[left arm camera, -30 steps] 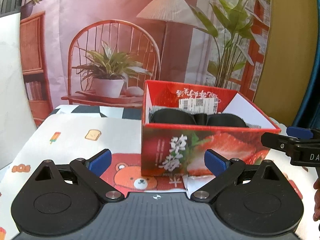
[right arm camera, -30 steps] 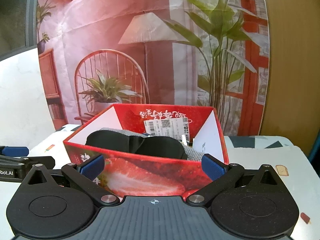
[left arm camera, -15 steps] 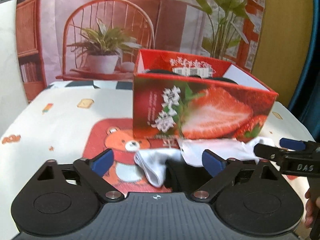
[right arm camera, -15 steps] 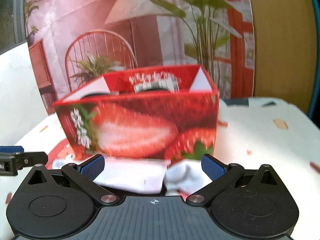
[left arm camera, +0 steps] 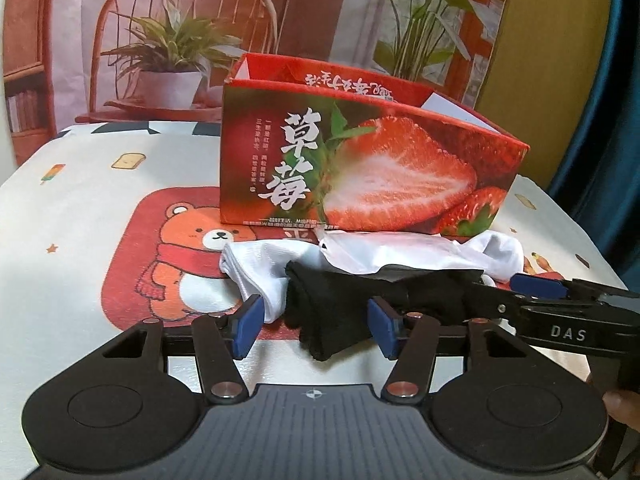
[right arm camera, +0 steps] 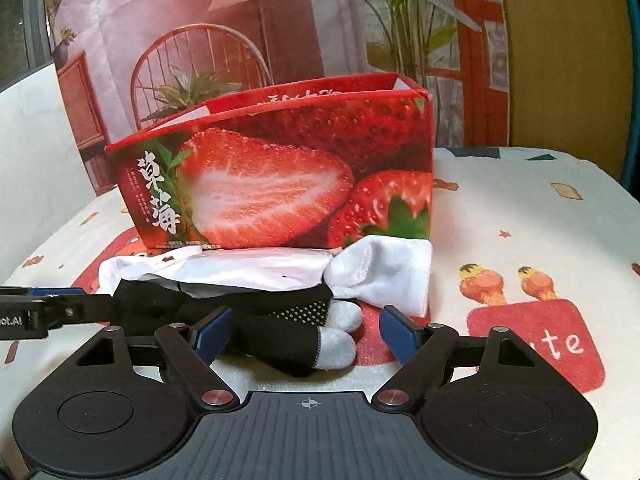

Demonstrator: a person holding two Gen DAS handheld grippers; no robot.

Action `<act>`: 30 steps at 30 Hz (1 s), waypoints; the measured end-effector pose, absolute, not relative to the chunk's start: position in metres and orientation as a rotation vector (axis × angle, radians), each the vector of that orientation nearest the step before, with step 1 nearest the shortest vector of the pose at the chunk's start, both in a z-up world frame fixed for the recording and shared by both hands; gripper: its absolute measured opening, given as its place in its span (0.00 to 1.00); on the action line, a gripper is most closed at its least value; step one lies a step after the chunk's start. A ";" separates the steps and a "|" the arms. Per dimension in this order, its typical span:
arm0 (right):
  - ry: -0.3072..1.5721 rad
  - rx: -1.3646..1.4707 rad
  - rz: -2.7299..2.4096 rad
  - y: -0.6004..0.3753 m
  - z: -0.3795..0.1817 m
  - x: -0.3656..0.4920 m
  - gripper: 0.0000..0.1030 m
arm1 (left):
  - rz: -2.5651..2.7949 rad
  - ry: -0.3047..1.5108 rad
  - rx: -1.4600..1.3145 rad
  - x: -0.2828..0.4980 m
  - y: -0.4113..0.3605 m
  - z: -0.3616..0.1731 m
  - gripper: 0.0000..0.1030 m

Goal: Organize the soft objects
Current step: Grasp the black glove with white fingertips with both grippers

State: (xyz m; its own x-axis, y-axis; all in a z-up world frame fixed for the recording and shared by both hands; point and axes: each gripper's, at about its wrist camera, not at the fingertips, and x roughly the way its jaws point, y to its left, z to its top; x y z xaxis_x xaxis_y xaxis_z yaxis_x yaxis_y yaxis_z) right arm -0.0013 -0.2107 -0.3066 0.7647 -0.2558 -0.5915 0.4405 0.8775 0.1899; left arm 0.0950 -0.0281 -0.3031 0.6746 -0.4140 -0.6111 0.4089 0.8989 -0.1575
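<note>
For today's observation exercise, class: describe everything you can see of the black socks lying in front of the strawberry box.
The black socks look like soft knit, with grey toes and a patch of pale grip dots. They lie flat on the printed tablecloth, overlapping white socks in front of the strawberry box. Their open end lies between the fingers of the left claw, the toes within the right claw. Both claws are closing; neither grips yet.

Left gripper (left arm camera: 316, 326) closing around black sock (left arm camera: 340, 312) — pads not pressing — before strawberry box (left arm camera: 360, 164).
</note>
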 end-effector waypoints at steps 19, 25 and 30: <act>0.581 0.366 -0.334 -0.217 -0.323 0.009 0.71 | -0.504 0.734 -0.026 0.104 -0.036 -0.326 0.30; 0.571 0.386 -0.312 -0.219 -0.323 0.008 0.66 | -0.503 0.725 -0.020 0.102 -0.035 -0.326 0.29; 0.565 0.377 -0.278 -0.216 -0.322 0.008 0.47 | -0.504 0.728 -0.036 0.102 -0.034 -0.327 0.23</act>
State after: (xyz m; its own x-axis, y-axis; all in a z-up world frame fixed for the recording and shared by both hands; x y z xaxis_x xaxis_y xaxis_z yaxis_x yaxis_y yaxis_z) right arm 0.0077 -0.2161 -0.3222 0.8105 -0.1516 -0.5658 0.3552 0.8952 0.2690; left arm 0.1024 -0.0342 -0.3269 0.6331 -0.4524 -0.6281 0.4280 0.8807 -0.2030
